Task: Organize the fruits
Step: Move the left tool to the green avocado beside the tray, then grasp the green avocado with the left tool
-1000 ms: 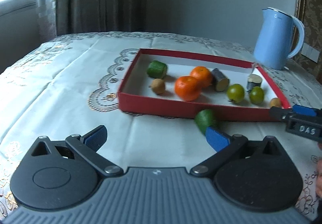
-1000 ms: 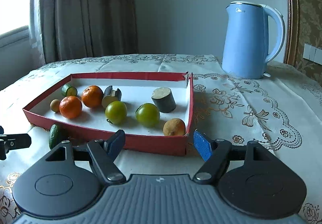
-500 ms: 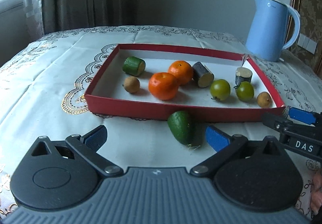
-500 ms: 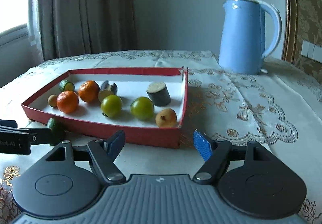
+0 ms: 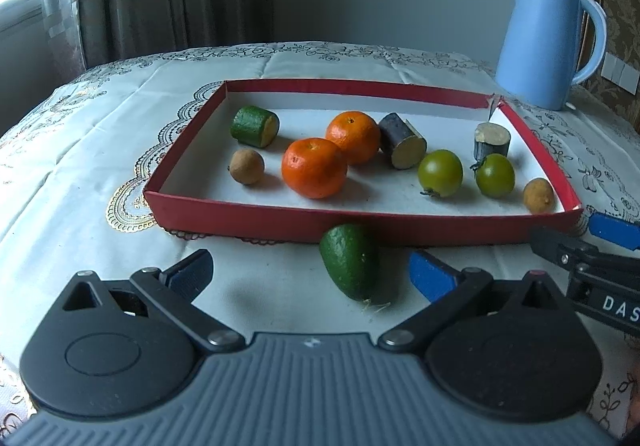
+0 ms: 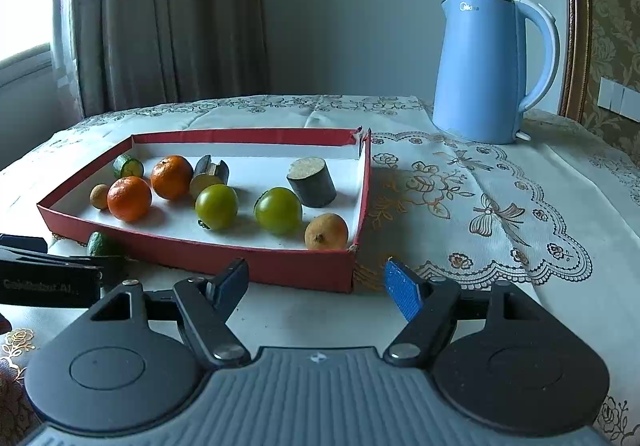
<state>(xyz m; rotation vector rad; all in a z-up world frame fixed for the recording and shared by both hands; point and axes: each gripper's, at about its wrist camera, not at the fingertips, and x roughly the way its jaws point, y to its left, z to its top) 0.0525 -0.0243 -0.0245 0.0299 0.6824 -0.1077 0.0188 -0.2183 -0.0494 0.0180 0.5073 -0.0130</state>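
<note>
Left wrist view: the left hand-held gripper (image 5: pixel 310 274) is held apart, empty; the avocado (image 5: pixel 350 262) is seen against the tray (image 5: pixel 248 214) on the counter (image 5: pixel 80 149); the right hand-held gripper (image 6: pixel 316 284) is likewise apart.

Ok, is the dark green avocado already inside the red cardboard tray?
No, the dark green avocado lies on the tablecloth just outside the red cardboard tray's near wall.

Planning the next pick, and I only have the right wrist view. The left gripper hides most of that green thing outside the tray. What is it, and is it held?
Observer: A whole avocado, lying on the tablecloth just in front of the red tray's near wall. Not held.
Operator: Left jaws?
Observer: The left gripper is open. The avocado sits between its fingers, nearer the right one, touching neither.
</note>
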